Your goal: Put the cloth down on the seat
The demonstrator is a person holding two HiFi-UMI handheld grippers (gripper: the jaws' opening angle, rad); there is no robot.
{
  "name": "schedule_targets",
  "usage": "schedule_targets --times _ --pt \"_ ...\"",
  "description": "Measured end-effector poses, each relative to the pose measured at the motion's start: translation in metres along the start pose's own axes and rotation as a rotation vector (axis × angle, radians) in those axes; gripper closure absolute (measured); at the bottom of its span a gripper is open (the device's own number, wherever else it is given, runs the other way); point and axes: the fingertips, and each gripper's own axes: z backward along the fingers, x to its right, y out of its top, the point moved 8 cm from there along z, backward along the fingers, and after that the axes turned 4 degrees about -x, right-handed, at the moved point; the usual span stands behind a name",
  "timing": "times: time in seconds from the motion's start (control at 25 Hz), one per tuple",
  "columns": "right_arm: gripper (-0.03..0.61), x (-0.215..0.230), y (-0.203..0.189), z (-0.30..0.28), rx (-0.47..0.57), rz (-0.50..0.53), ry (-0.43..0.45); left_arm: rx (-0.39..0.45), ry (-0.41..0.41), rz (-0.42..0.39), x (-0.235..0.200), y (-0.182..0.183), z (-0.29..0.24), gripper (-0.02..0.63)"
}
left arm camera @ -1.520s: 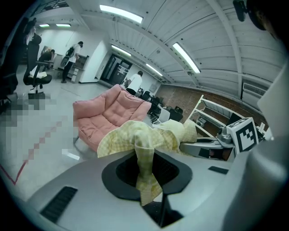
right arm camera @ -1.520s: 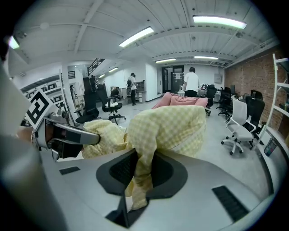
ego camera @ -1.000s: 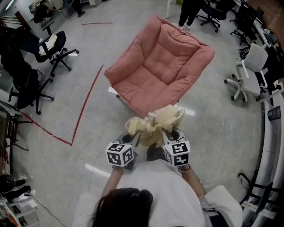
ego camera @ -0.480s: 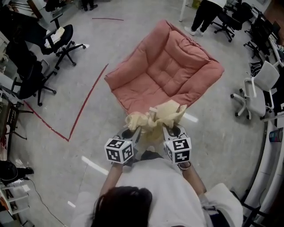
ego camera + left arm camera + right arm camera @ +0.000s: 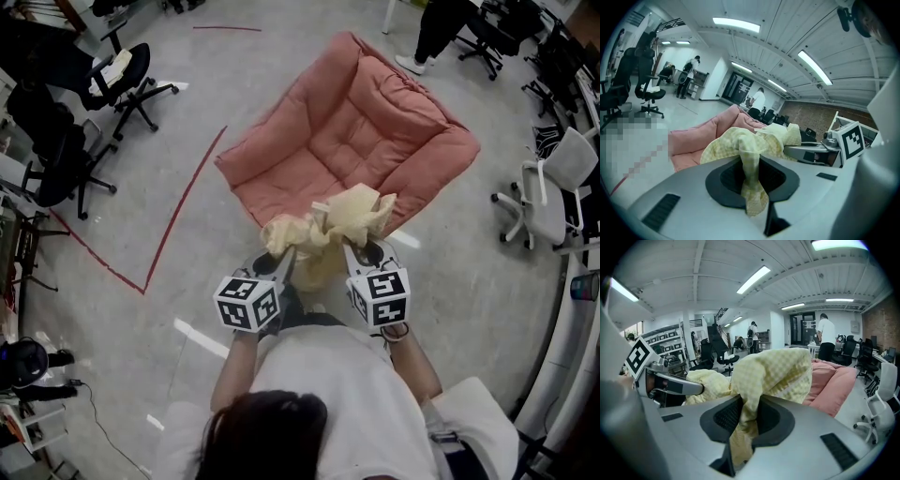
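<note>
A pale yellow checked cloth hangs bunched between my two grippers, just over the near front edge of the pink cushioned seat. My left gripper is shut on one end of the cloth, which trails down between its jaws. My right gripper is shut on the other end of the cloth. The pink seat shows beyond the cloth in the left gripper view and to the right as the seat in the right gripper view.
Black office chairs stand at the far left, white ones at the right. A red line runs across the grey floor left of the seat. A person stands behind the seat.
I have stepped closer to the pink seat with the cloth; the cloth now hangs at the seat's front edge. Both grips are unchanged.
</note>
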Motion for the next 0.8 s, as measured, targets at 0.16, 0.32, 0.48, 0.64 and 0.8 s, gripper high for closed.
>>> schedule_targets --times 0.16,0.32,0.48,0.64,0.8 --pt "0.5 0.004 0.034 -0.016 0.05 0.039 -0.01 0.03 -0.014 -0.041 -0.015 0.034 -0.011 0.538" --pt "0.5 0.017 0.075 -0.037 0.097 0.049 -0.021 0.064 -0.028 -0.065 -0.032 0.079 -0.026 0.538" --pt "0.5 0.028 0.118 -0.064 0.144 0.048 -0.043 0.081 -0.057 -0.1 -0.053 0.127 -0.045 0.538" --pt "0.5 0.04 0.155 -0.088 0.204 0.0 -0.063 0.111 -0.097 -0.115 -0.073 0.171 -0.06 0.538" --pt "0.5 0.057 0.182 -0.115 0.23 -0.031 -0.088 0.136 -0.116 -0.132 -0.094 0.209 -0.084 0.538"
